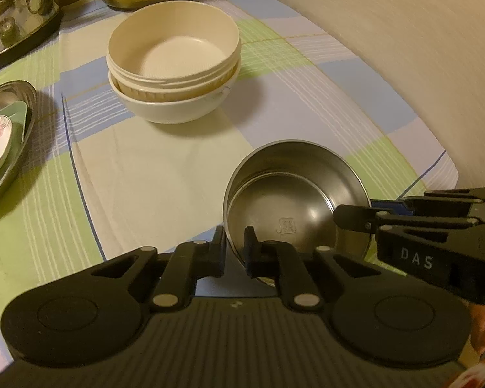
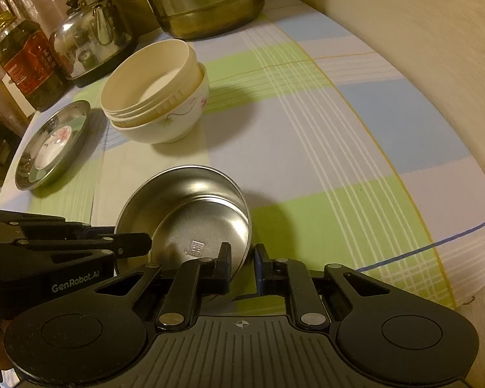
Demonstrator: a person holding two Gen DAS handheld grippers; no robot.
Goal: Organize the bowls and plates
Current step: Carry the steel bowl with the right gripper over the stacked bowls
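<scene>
On my left wrist view, the left gripper (image 1: pixel 235 249) is clamped on the near rim of the steel bowl (image 1: pixel 294 200) on the tabletop (image 1: pixel 152 174). On my right wrist view, the right gripper (image 2: pixel 242 265) pinches the same bowl's (image 2: pixel 190 207) right rim.

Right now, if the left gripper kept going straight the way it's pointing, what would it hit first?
The steel bowl. The left gripper already has its jaws shut on that bowl's near rim, so going on would push into the bowl's wall, and probably the checked tablecloth under it.
</scene>
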